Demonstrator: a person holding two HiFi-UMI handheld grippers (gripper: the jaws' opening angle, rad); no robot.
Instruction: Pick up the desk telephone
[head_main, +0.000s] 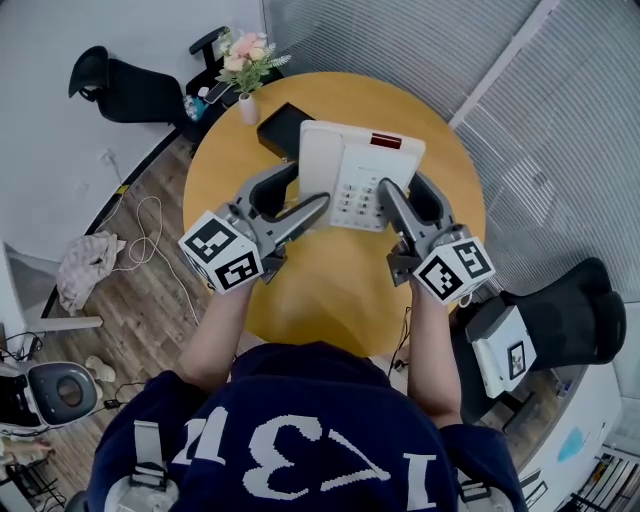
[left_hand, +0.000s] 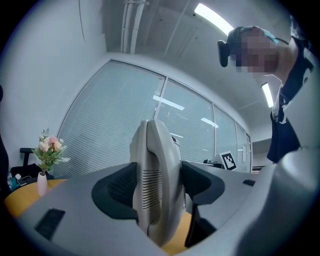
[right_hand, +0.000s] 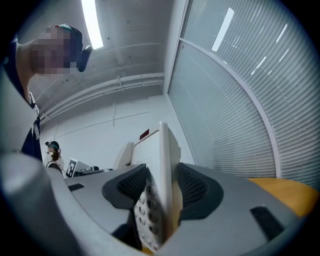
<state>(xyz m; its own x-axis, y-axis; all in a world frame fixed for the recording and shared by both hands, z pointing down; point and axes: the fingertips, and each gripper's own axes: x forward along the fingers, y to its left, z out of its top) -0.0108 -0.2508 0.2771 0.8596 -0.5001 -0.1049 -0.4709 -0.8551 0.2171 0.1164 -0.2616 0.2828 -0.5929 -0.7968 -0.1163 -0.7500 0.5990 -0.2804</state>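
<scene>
The white desk telephone (head_main: 355, 170), with a handset on its left side and a keypad in the middle, hangs above the round yellow table (head_main: 340, 290). My left gripper (head_main: 315, 205) is shut on the telephone's left edge, and in the left gripper view the handset side (left_hand: 155, 185) sits clamped between the dark pads. My right gripper (head_main: 385, 190) is shut on the right edge; in the right gripper view the keypad side (right_hand: 157, 195) is pressed between its pads. The telephone (right_hand: 150, 145) stands on edge in both gripper views.
A vase of pink flowers (head_main: 245, 70) and a black flat box (head_main: 282, 128) stand at the table's far edge. Black office chairs (head_main: 120, 85) stand to the left and right. A cable and a cloth (head_main: 85, 265) lie on the wooden floor.
</scene>
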